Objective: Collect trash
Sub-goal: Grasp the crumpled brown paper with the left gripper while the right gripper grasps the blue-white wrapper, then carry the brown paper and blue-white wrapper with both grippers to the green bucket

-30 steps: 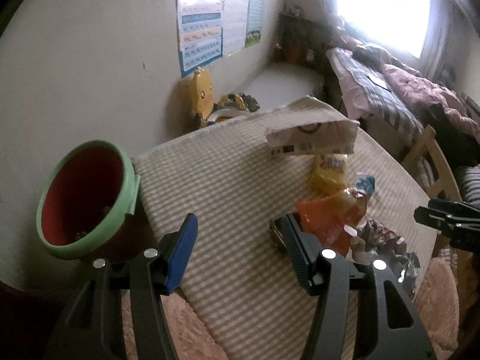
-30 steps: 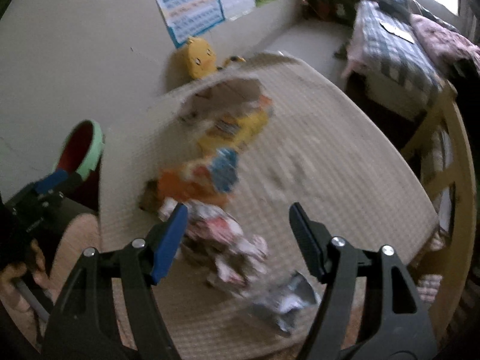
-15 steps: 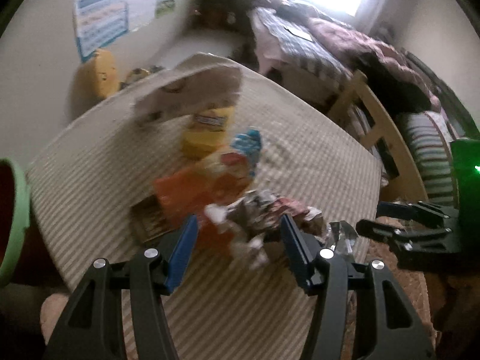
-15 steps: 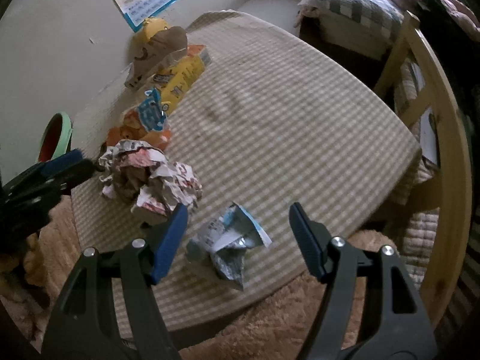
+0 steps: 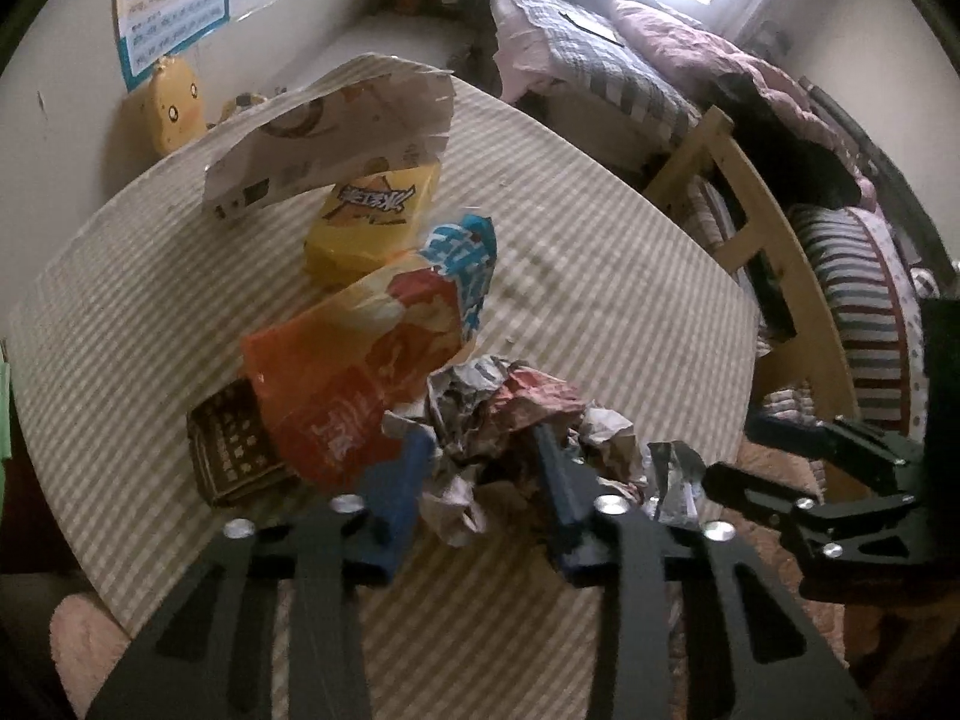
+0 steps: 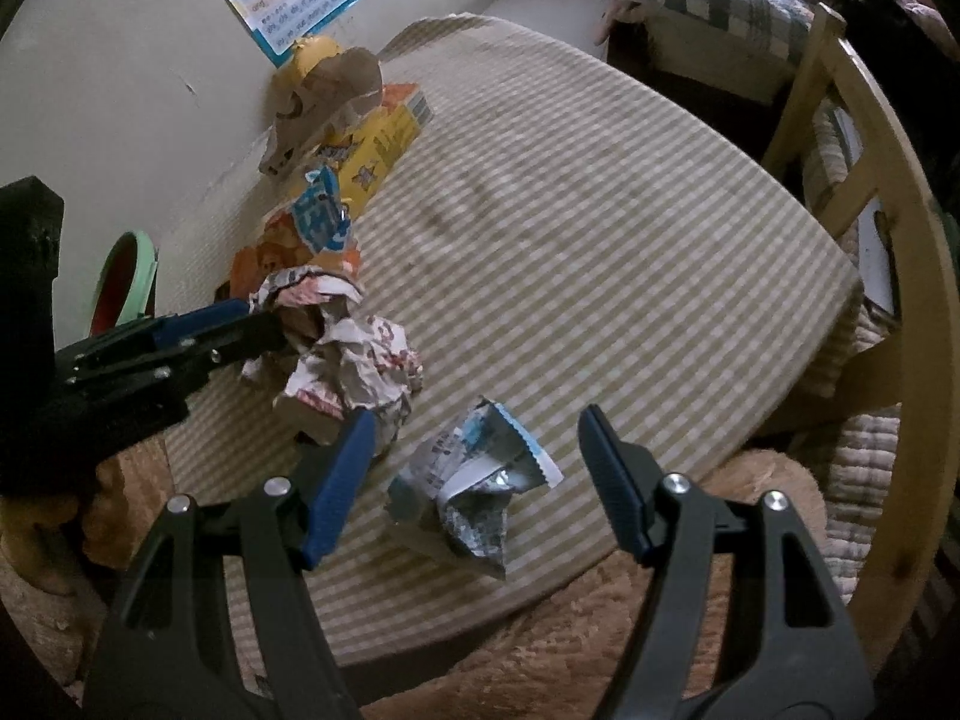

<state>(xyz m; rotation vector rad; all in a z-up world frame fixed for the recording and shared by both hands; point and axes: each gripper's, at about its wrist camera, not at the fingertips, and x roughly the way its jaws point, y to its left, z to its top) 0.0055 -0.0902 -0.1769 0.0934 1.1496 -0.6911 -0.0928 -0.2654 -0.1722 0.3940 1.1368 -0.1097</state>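
The crumpled paper wad (image 5: pixel 498 414) lies near the front edge of the bench (image 5: pixel 600 276), and my left gripper (image 5: pixel 480 474) has just been closing its jaws on it; the blue pads now press into the wad from both sides. In the right wrist view the same wad (image 6: pixel 354 360) sits with my left gripper (image 6: pixel 264 330) reaching in from the left, clamped on its near-left part. Just to the right of the wad lies a silver and blue wrapper (image 6: pixel 474 480), crushed and partly unfolded, close to the bench's front edge. My right gripper (image 6: pixel 477 468) hangs over it with the jaws released, one pad on each side of the wrapper and neither touching it. Behind the wad, an orange snack bag (image 5: pixel 354 372) leans against a blue and white packet (image 5: pixel 462 264), with a dark brown packet (image 5: pixel 231 450) flat beside the bag. Further back stand a yellow box (image 5: pixel 372 222) and a torn paper bag (image 5: pixel 336 138) arching over it. A green-rimmed bin (image 6: pixel 129 282) stands off the bench's left side.
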